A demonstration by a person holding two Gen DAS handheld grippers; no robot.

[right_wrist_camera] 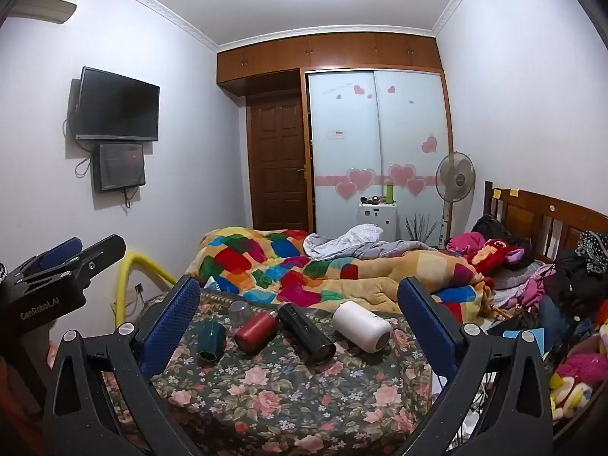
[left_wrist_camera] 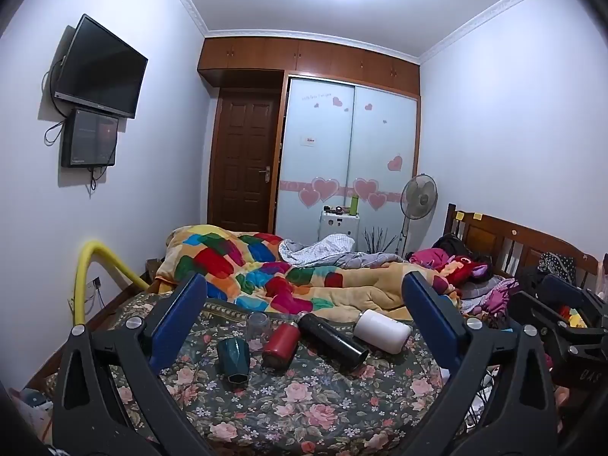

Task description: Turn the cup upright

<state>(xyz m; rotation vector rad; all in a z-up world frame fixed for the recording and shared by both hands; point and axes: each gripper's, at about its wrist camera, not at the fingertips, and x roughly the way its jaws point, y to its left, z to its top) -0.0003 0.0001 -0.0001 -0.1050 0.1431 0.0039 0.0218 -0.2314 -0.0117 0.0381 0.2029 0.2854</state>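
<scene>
Several cups lie on the floral bedspread (left_wrist_camera: 304,410). A dark green faceted cup (left_wrist_camera: 233,358) lies tipped at the left, also in the right wrist view (right_wrist_camera: 211,340). Beside it lie a red bottle (left_wrist_camera: 280,344) (right_wrist_camera: 255,331), a long black flask (left_wrist_camera: 331,340) (right_wrist_camera: 306,332) and a white cup (left_wrist_camera: 383,330) (right_wrist_camera: 361,326). A clear glass (left_wrist_camera: 258,325) (right_wrist_camera: 238,311) stands behind them. My left gripper (left_wrist_camera: 304,296) is open and empty, held short of the cups. My right gripper (right_wrist_camera: 298,296) is open and empty too, likewise short of them.
A colourful patchwork quilt (left_wrist_camera: 266,269) is bunched behind the cups. Clothes and soft toys (right_wrist_camera: 570,342) pile at the right by the wooden headboard (left_wrist_camera: 513,243). A yellow tube (left_wrist_camera: 91,269) stands at the left wall. The left gripper's body (right_wrist_camera: 49,277) shows in the right wrist view.
</scene>
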